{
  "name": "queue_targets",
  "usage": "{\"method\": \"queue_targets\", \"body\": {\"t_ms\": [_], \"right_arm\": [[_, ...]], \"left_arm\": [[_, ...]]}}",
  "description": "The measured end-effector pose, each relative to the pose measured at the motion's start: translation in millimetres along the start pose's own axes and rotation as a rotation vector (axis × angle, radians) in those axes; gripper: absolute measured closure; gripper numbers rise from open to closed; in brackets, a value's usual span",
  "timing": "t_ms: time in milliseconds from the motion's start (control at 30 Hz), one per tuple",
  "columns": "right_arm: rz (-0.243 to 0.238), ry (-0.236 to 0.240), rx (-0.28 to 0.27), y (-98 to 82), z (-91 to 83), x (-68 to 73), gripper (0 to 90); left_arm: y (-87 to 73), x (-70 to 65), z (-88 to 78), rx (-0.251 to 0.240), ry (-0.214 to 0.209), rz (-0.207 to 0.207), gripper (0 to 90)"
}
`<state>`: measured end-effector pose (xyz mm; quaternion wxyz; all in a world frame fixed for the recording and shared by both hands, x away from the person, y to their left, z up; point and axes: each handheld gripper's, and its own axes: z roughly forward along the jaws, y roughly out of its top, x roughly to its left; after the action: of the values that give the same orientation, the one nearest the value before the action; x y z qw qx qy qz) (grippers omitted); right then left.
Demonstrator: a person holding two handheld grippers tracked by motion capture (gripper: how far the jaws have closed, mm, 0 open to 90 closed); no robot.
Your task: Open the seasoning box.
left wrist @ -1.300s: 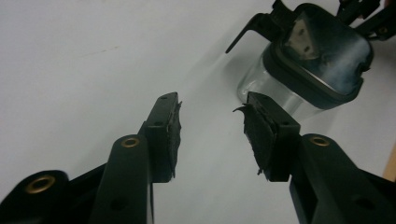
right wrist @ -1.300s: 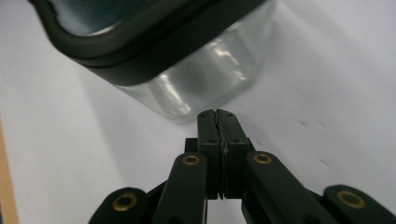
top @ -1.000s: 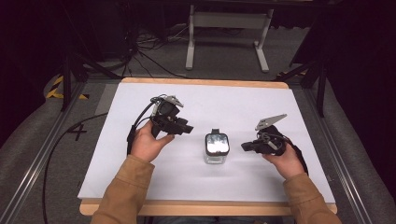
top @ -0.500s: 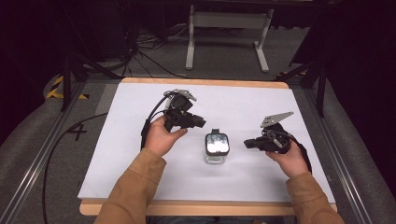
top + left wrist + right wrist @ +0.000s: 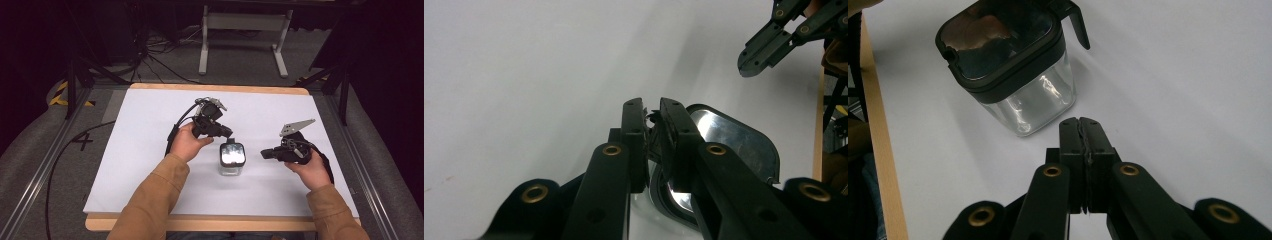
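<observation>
I see the clear square jar [image 5: 232, 160] standing upright a little below the centre of the high view, on the white table [image 5: 150, 150]. It has a black lid [image 5: 232, 153] with a shiny top that throws back the light, and in the right gripper view a small black tab [image 5: 1077, 25] sticks out from the lid's far corner.

My left claw [image 5: 227, 134] sits just above and to the left of the jar in the high view, at the lid's upper left corner. In the left gripper view its jaws have just been closing and now stand only a narrow slit apart, with something small and dark between the fingertips [image 5: 633, 120]. I take it to be the lid's tab, but the view is too tight for me to be sure, and I cannot tell whether the pads are pressing on it. The lid's glossy surface [image 5: 734, 137] shows right behind the jaws.

My right claw [image 5: 265, 154] is at the right of the jar in the high view, close beside it but not touching, pointing towards it. In the right gripper view its jaws are pressed flat together with nothing between them [image 5: 1083, 131], and the jar [image 5: 1013, 65] stands apart in the upper left of that frame.
</observation>
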<state>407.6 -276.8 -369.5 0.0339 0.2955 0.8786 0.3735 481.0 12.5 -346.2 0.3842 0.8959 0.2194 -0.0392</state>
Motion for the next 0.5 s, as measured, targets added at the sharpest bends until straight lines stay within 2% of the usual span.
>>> {"method": "queue_targets", "body": {"t_ms": [200, 267, 500], "right_arm": [[0.009, 0.005, 0.003, -0.4, 0.6, -0.7, 89.2], [0.008, 0.011, 0.004, 0.0, 1.7, 0.0, 89.2], [0.004, 0.017, 0.008, 0.7, 2.9, 1.9, 89.1]], "left_arm": [[1.1, -0.3, 5.2, 0.031, -0.001, 0.017, 83.8], [1.4, -0.1, 7.6, 0.036, 0.005, 0.012, 84.6], [3.2, 2.4, 11.9, 0.038, -0.024, -0.006, 85.7]]}}
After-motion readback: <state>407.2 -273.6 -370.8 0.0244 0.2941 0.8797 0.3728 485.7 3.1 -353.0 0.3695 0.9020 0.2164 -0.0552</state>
